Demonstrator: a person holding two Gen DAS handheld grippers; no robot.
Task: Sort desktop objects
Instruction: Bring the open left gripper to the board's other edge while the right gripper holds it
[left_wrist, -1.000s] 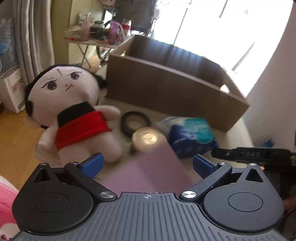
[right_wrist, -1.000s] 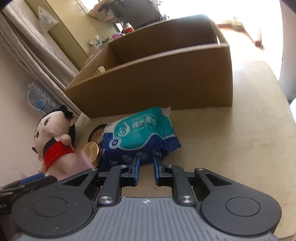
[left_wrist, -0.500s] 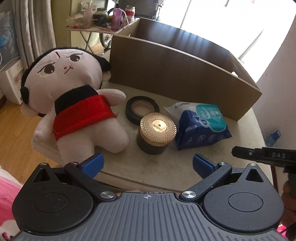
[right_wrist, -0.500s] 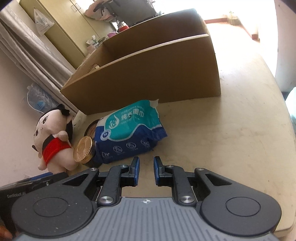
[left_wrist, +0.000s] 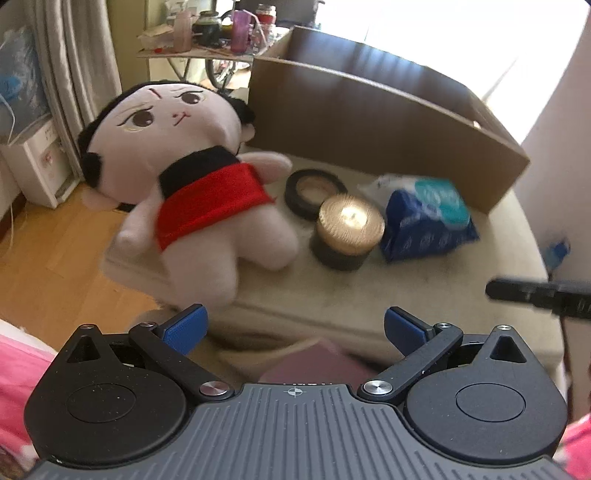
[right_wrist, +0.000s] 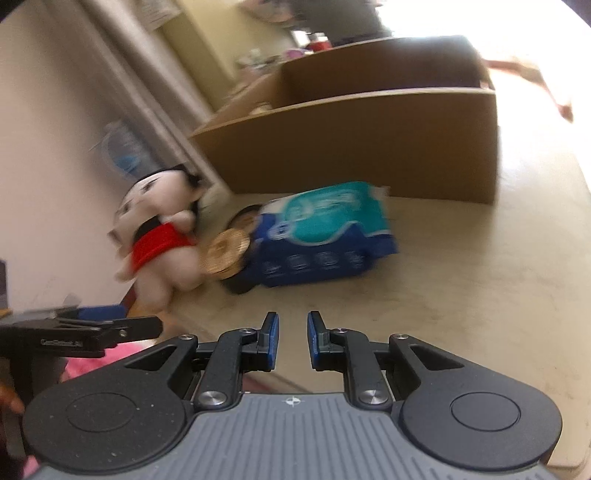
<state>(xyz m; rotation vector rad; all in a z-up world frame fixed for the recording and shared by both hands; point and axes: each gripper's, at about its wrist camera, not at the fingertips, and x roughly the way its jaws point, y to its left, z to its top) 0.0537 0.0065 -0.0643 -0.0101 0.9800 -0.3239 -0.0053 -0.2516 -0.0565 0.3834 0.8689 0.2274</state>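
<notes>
Your left gripper (left_wrist: 293, 328) has its jaws spread wide and empty; your right gripper (right_wrist: 292, 339) has its jaws nearly closed, holding nothing. On the counter (left_wrist: 424, 291), the doll (left_wrist: 207, 192) lies at ten o'clock, the tape roll (left_wrist: 314, 186), jar (left_wrist: 349, 230) and wipes pack (left_wrist: 428, 218) near twelve, before the cardboard box (left_wrist: 369, 125).

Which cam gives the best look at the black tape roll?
Left wrist. The tape roll lies flat with its whole ring and hollow centre in view, between the doll and the wipes pack. In the right wrist view only a blurred dark sliver shows behind the gold-lidded jar.
</notes>
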